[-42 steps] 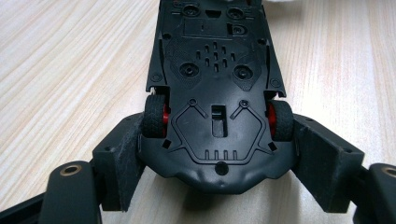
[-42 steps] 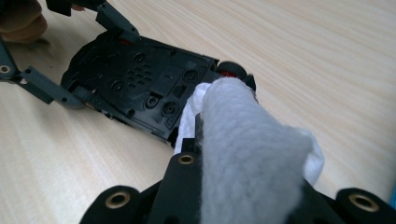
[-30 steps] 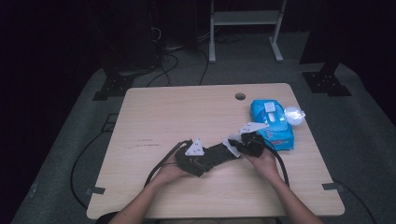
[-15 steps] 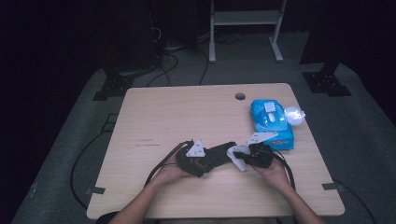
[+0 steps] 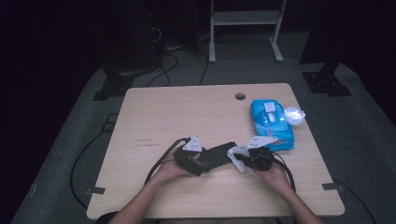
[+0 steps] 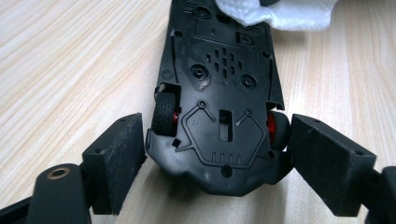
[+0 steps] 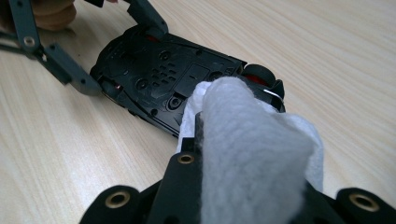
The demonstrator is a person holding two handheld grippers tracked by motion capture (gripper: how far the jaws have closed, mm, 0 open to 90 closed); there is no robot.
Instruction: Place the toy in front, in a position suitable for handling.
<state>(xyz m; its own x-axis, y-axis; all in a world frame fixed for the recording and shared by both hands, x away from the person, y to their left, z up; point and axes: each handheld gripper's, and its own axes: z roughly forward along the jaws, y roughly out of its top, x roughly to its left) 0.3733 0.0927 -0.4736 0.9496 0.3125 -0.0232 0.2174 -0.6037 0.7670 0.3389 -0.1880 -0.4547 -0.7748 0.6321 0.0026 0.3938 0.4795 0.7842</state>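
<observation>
The left hand-held gripper is held low over the near middle of the counter by a hand whose forearm comes in from the near edge, angled toward the right. Its jaws have just been opening wider; in the left gripper view they are seen spread on either side of the near end of a black toy car, the left pad standing a little clear of a tyre and the right pad just beside a red-hubbed wheel, so no firm squeeze is shown. The toy car is turned underside up, resting on the counter between the two hand-held grippers. The right hand-held gripper is held by the other hand, its forearm entering from the near right and pointing left toward the car. Its jaws are pressed together on a folded white wipe, which is laid against the far end of the car's underside. Farther right and away from the person, a blue pack of wipes lies flat near the counter's right edge, with a small crumpled clear wrapper just beside it. A round cable hole is seen in the far part of the counter.
</observation>
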